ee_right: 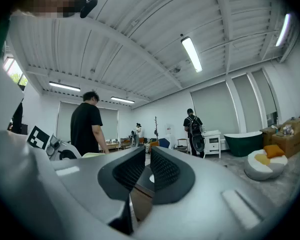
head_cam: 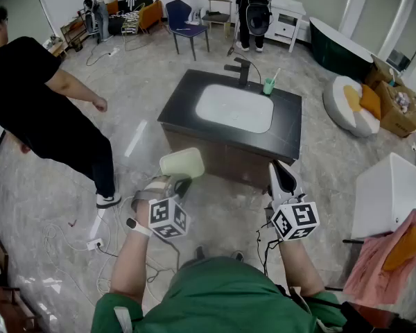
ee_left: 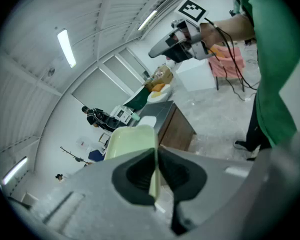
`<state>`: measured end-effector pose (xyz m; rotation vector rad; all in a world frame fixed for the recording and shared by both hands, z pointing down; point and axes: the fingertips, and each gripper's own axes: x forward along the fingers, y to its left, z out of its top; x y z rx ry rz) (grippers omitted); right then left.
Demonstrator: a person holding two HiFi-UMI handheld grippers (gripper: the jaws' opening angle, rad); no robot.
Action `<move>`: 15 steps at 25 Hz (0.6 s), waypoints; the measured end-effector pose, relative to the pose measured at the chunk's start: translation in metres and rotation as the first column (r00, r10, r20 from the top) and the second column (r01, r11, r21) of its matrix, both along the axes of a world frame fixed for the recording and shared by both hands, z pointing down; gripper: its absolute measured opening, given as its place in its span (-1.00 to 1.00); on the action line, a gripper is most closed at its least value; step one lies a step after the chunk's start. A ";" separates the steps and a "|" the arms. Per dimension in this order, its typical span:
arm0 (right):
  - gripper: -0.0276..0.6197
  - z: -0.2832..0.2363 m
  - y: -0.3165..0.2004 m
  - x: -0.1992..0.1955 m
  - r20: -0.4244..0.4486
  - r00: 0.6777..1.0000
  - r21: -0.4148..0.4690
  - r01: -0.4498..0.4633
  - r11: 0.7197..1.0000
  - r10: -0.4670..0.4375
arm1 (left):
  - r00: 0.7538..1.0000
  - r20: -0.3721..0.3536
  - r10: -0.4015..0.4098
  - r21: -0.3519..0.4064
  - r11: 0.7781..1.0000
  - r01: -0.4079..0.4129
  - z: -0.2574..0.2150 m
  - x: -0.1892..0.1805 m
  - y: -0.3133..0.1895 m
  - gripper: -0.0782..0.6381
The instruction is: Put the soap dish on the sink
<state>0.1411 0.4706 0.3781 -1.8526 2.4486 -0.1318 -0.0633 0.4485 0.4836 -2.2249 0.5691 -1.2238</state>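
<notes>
While the L gripper (head_cam: 181, 180) clamps it, the soap dish (head_cam: 182, 163) is not yet on the sink (head_cam: 234, 109). It hangs in air over the floor (head_cam: 145, 103), on the near side of the vanity, just off its front left corner in head view. Dish = pale green, rounded rectangle, hollow side showing in L gripper view (ee_left: 131, 140). Jaws are closed on one thin side wall, w/ a pad on each face, and the rest of the dish sticks out past the tips. R gripper (head_cam: 282, 173) has its jaws drawn in to a thin slit, nothing between. It is held to the right of the dish, well apart from it, tips toward the vanity's front right corner. In L gripper view the R gripper (ee_left: 166, 46) shows at the top, on the end of a forearm. Sink = white oval basin sunk in a dark top (head_cam: 291, 127) over a brown cabinet front. Black tap (head_cam: 239, 69) sits at the back edge, w/ a green cup (head_cam: 269, 86) holding a toothbrush just right of it. Further out: a person in black (head_cam: 41, 109) stands at left. A white unit (head_cam: 388, 186) is at right, w/ a pink cloth (head_cam: 385, 262) beside it. Beyond the sink are a cushion (head_cam: 348, 106), a dark tub (head_cam: 340, 50), a blue chair (head_cam: 188, 25) and a person w/ a backpack (head_cam: 253, 5).
</notes>
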 end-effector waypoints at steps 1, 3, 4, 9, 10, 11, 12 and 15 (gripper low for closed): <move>-0.81 0.001 -0.004 0.000 -0.002 1.000 -0.001 -0.001 1.000 0.001 | 1.000 0.000 0.002 -0.003 1.000 -0.002 0.001 -0.001 -0.004 -0.73; -0.81 0.002 -0.011 -0.002 -0.006 1.000 -0.003 -0.003 1.000 0.003 | 1.000 0.000 0.006 -0.008 1.000 -0.006 0.003 -0.003 -0.011 -0.73; -0.81 0.002 -0.015 -0.003 -0.006 1.000 -0.006 -0.004 1.000 0.004 | 1.000 0.001 0.009 -0.012 1.000 -0.009 0.003 -0.005 -0.014 -0.73; -0.81 0.005 -0.030 -0.017 0.018 1.000 -0.020 -0.021 1.000 0.021 | 0.999 0.014 0.035 -0.026 0.999 -0.035 0.010 -0.022 -0.027 -0.73; -0.82 0.004 -0.034 -0.020 0.027 0.999 -0.022 -0.023 0.999 0.024 | 0.999 0.014 0.039 -0.026 0.999 -0.038 0.010 -0.027 -0.031 -0.73; -0.82 0.003 -0.038 -0.025 0.032 0.999 -0.024 -0.026 0.999 0.027 | 0.999 0.012 0.042 -0.025 0.999 -0.042 0.010 -0.032 -0.035 -0.73; -0.82 0.004 -0.042 -0.031 0.032 0.999 -0.026 -0.031 0.999 0.032 | 0.999 0.010 0.047 -0.025 0.999 -0.047 0.010 -0.039 -0.040 -0.73; -0.82 0.008 -0.052 -0.057 0.024 0.999 -0.027 -0.048 0.998 0.049 | 0.997 -0.001 0.073 -0.024 0.997 -0.073 0.013 -0.066 -0.049 -0.73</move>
